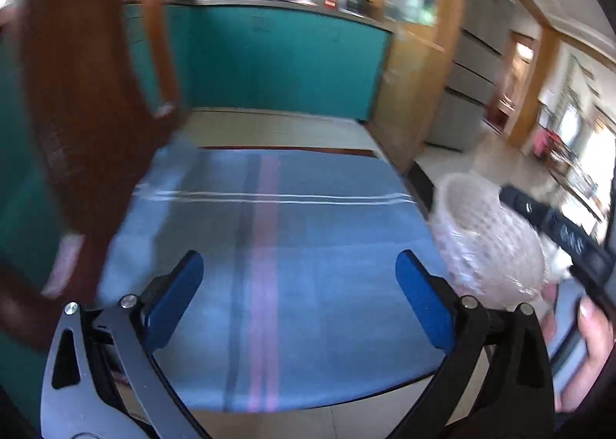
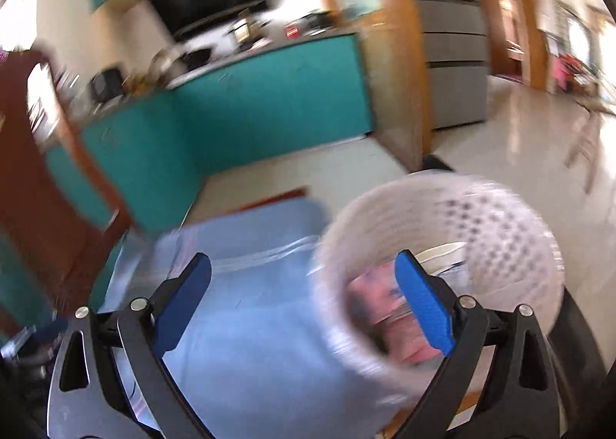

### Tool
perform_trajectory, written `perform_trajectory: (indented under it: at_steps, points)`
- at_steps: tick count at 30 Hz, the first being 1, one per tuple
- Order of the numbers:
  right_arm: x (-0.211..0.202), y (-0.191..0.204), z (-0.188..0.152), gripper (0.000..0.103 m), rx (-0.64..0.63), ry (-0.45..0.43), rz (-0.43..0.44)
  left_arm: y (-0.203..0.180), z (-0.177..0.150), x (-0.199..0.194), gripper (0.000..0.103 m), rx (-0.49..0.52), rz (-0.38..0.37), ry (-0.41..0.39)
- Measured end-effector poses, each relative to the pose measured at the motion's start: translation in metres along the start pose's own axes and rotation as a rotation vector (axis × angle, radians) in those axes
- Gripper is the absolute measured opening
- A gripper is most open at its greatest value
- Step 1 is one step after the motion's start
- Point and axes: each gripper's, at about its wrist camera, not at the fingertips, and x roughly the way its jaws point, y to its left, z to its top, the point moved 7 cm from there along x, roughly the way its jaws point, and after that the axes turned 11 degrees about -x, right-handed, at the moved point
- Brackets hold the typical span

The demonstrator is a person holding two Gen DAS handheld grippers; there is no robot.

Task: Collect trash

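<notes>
My left claw (image 1: 298, 298) spread, empty, above blue cloth (image 1: 277, 246) on bench. My right claw (image 2: 304, 304) spread, empty, by basket (image 2: 500, 223). Pink trash (image 2: 379, 308) inside basket; cloth shows none. Likely nearly done.

Cloth (image 1: 308, 246): woven blue fabric, matt, pink and dark stripes. Basket (image 2: 481, 215): white perforated plastic, clear film liner, slight sheen. Left gripper (image 1: 299, 298): matt blue textured pads, black plastic arms, metal screws. Floor (image 2: 519, 138): glossy tile.

The right gripper (image 2: 304, 292) hangs spread wide, holding nothing, over a table with a blue cloth (image 2: 246, 323). At the table's right edge stands a white perforated basket (image 2: 500, 238) containing pink wrappers (image 2: 373, 296), blurred.
</notes>
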Motion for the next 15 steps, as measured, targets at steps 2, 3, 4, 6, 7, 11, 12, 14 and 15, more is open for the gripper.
perform_trajectory:
  at_steps: [2,3,4,6,7,11,12,14,15]
  points:
    - [0.001,0.031,-0.007,0.095,-0.066,0.028,0.035,0.013,0.002,-0.001,0.100,-0.006,0.053,-0.014]
    - [0.002,0.041,-0.010,0.096,-0.093,0.040,0.042,0.019,0.002,0.002,0.100,-0.003,0.079,-0.002]
    - [0.003,0.052,-0.015,0.096,-0.126,0.051,0.044,0.021,0.003,0.006,0.100,0.001,0.091,0.011]
    - [0.005,0.064,-0.021,0.097,-0.166,0.069,0.047,0.023,0.003,0.011,0.100,-0.001,0.094,0.023]
    - [0.007,0.069,-0.022,0.097,-0.181,0.074,0.041,0.025,0.002,0.013,0.100,-0.004,0.105,0.019]
    - [0.007,0.069,-0.021,0.099,-0.179,0.069,0.017,0.029,0.001,0.014,0.100,0.013,0.122,0.008]
    - [0.008,0.069,-0.020,0.100,-0.172,0.069,0.014,0.030,0.001,0.014,0.100,0.011,0.121,0.008]
    - [0.012,0.069,-0.021,0.100,-0.178,0.080,0.018,0.032,0.000,0.015,0.100,0.006,0.122,0.013]
    - [0.013,0.071,-0.022,0.100,-0.185,0.088,0.020,0.033,0.000,0.015,0.100,0.002,0.123,0.015]
